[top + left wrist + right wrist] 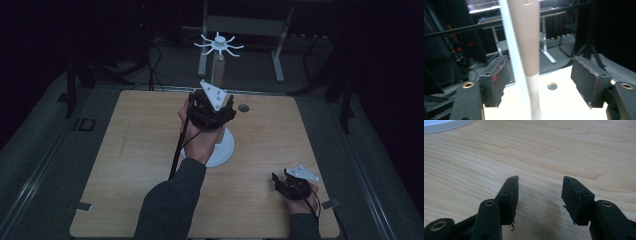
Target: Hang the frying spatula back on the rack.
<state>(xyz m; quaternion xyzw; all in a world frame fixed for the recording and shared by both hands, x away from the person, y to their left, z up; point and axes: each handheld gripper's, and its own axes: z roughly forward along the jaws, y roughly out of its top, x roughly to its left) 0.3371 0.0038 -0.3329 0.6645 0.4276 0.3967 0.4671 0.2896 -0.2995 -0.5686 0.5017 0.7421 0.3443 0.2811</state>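
Two hand-held grippers work over a pale wood-grain tabletop (130, 165). No container stands on it; the thing in hand is a white stand with a round disc base (226, 148), a tan cylindrical post (525, 37) and a white many-armed top (219, 44), standing upright a little beyond the tabletop's middle. From the high view the left gripper (212, 107) is held up at the post, its grey three-cornered plate on top; in the left gripper view its fingers (496, 80) are released, spread wide on either side of the post and apart from it, with a thin white rod (515, 57) running alongside the post between them. A small round hole (243, 107) in the tabletop lies just right of the stand. The right gripper (292, 185) rests low near the tabletop's near right corner, well apart from the stand; its fingers (510, 195) are also released, with bare wood between them and the base's edge far off.
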